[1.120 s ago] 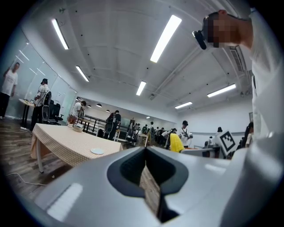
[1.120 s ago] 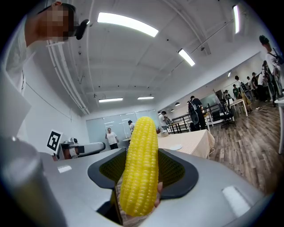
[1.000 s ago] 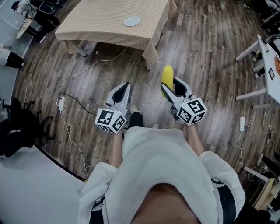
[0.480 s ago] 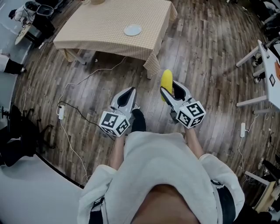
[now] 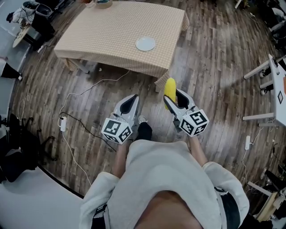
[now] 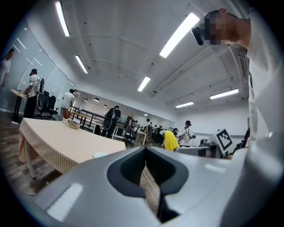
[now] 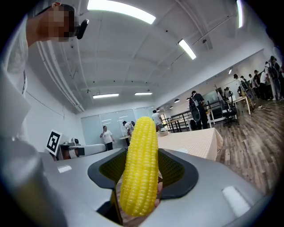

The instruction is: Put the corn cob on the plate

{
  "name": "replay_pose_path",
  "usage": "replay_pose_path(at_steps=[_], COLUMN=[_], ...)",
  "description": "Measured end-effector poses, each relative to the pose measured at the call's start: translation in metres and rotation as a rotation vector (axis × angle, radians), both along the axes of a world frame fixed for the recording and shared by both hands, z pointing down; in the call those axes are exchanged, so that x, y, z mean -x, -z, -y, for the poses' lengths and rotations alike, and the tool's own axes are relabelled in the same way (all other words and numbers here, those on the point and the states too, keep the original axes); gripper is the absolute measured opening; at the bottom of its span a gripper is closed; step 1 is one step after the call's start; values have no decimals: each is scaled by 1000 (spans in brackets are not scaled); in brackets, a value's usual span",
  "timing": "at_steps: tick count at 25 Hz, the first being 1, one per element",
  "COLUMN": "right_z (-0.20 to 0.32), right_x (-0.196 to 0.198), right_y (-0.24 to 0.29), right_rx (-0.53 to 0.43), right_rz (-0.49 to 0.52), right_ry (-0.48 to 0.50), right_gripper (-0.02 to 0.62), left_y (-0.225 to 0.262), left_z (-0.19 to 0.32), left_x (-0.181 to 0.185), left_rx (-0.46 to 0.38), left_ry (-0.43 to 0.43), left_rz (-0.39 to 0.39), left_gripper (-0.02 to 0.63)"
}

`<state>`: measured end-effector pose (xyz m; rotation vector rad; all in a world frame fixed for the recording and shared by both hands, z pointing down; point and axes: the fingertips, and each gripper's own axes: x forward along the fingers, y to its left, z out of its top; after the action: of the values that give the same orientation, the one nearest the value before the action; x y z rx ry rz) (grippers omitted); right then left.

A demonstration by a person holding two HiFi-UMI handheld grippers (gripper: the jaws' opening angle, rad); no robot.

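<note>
A yellow corn cob [image 5: 170,88] stands upright between the jaws of my right gripper [image 5: 175,95], which is shut on it. In the right gripper view the corn cob [image 7: 141,164] fills the middle of the frame. A small white plate [image 5: 145,43] lies on the table with the tan checked cloth [image 5: 107,31], ahead of both grippers and beyond the cloth's near edge. My left gripper [image 5: 132,97] hangs over the wooden floor left of the right one, jaws together and nothing in them. The left gripper view shows the plate [image 6: 101,154] low on the table and the corn cob [image 6: 170,140] to the right.
A bowl [image 5: 103,3] sits at the table's far edge. Cables and a power strip [image 5: 63,124] lie on the floor to the left. White table legs [image 5: 263,69] stand at the right. Several people stand far back in the room.
Both grippers have moved forward over the floor toward the table, which now shows closer with its corner near the corn cob. The grip on the corn cob is unchanged.
</note>
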<state>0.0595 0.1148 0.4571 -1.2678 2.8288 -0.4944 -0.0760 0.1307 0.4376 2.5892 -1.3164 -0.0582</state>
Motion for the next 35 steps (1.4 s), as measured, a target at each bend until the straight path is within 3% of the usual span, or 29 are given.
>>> replay_pose_path(at_steps=[10,15,25,35], right_z=[104,131,155,233], right_x=[66,81,73,57], right_y=[22,27,10,1], right_rx=[-14,-28,7,13], right_rz=[11,0,8,41], right_ry=[-30,-55,-98,-39], right_gripper=[227,227,227,227], left_y=[21,24,9,5], left_z=[101,132,164,232], left_x=[71,86,72,55], left_rx=[-23,-24,6,14], left_ry=[-12,-36,-82,-20], left_rz=[-23,-21,-34,-3], left_gripper=[8,8,8,8])
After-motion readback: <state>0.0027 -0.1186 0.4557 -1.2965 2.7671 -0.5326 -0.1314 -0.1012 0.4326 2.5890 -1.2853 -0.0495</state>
